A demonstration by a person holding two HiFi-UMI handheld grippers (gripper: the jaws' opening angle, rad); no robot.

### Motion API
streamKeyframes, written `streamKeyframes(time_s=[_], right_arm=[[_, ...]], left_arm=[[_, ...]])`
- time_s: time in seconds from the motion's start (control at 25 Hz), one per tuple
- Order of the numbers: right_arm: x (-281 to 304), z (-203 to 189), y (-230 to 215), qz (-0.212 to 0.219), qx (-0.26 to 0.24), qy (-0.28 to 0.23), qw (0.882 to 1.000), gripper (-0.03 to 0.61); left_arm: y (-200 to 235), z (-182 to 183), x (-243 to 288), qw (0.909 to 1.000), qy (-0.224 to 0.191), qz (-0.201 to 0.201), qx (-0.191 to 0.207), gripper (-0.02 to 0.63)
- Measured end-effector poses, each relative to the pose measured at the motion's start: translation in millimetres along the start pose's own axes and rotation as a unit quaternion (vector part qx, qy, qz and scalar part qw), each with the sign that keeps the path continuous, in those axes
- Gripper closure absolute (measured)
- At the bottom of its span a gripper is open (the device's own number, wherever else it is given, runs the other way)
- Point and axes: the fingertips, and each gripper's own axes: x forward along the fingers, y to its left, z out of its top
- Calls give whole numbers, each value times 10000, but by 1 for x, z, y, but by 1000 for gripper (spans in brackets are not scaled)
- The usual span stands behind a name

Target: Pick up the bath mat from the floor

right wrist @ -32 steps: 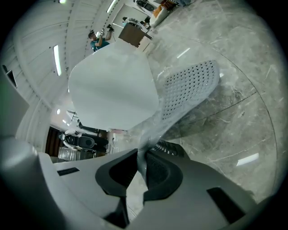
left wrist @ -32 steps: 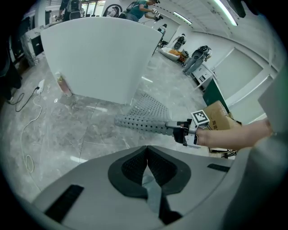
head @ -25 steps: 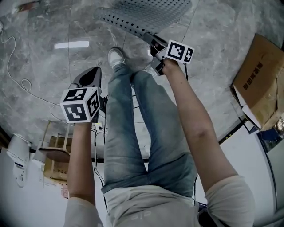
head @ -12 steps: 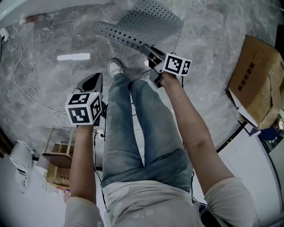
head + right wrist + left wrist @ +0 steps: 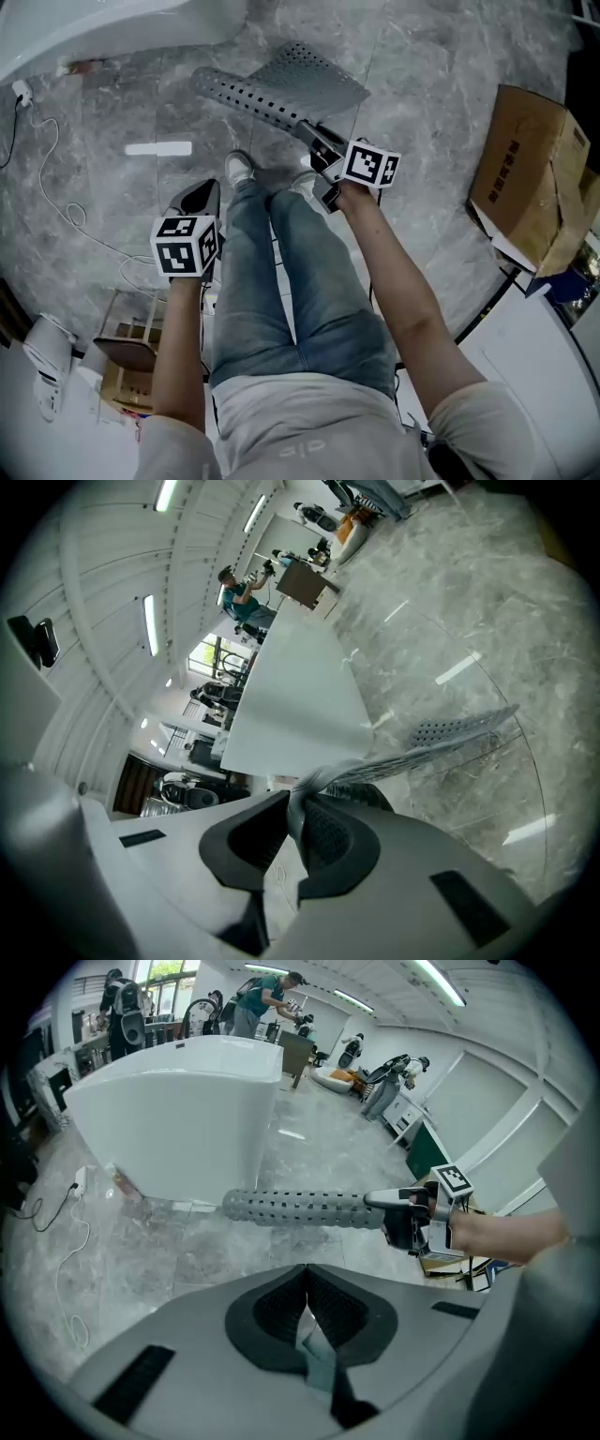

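A: Checked the right gripper [image 5: 317, 142]?
B: Checked. Pressed together on one edge of the grey perforated bath mat [image 5: 314, 75], pinching a thin fold of it between the pads.
A: Located the mat where?
B: Found in front of the jeans-clad legs [image 5: 281, 281], over the grey marbled floor [image 5: 422, 84]. Folded over on itself, stretching away from the jaws toward the white bathtub [image 5: 112, 28]. Could not tell whether touching the floor at the far end.
A: Noted the left gripper [image 5: 199, 194]?
B: Noted. Pressed together, pinching nothing. Held well apart from the mat, on the left side of the legs, pointing across at it.
A: Logged anything else nearby?
B: Logged a cardboard box [image 5: 525, 169] on the floor well to the right. Also a white cable [image 5: 47, 178] trailing at the left and a white shoe [image 5: 240, 167] between the two grippers. Spotted people [image 5: 267, 997] far back in the room, beyond the bathtub, in the left gripper view.
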Motion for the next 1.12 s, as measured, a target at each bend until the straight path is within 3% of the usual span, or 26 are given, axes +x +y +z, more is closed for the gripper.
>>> streamKeyframes(time_s=[0.68, 1.12], right_arm=[[-125, 57, 83, 309, 30, -666, 9973, 531], [-210, 81, 129, 278, 384, -1164, 9921, 531]], left_arm=[[-92, 53, -55, 9986, -183, -132, 478, 597], [-145, 105, -94, 9942, -262, -198, 1021, 597]])
